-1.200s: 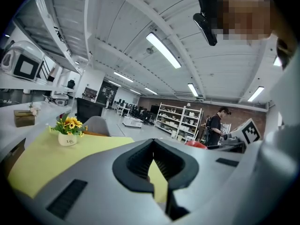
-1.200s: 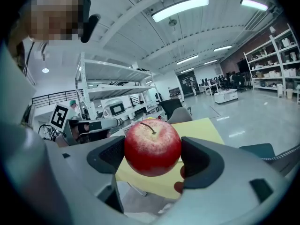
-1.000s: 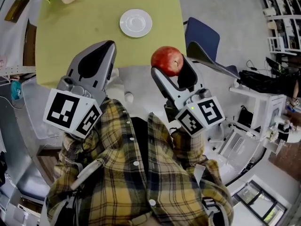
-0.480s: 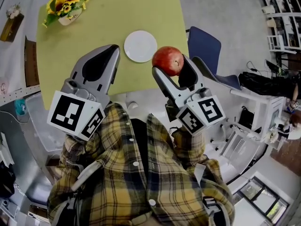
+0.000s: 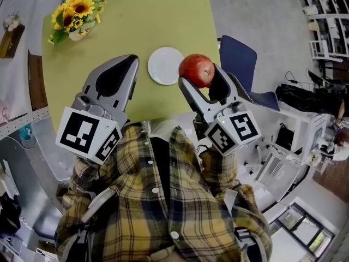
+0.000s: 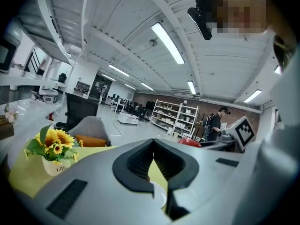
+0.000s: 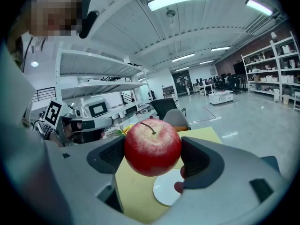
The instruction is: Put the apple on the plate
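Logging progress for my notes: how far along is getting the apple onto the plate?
Done: the apple is picked up, clamped in the right gripper. In hand: it is held in the air, short of the white plate on the green table. Left: carry it over the plate, lower it and release; the plate is bare. The left gripper is shut and empty.

glossy apple (image 5: 196, 70), smooth plate (image 5: 163, 67), matt table (image 5: 136, 21).
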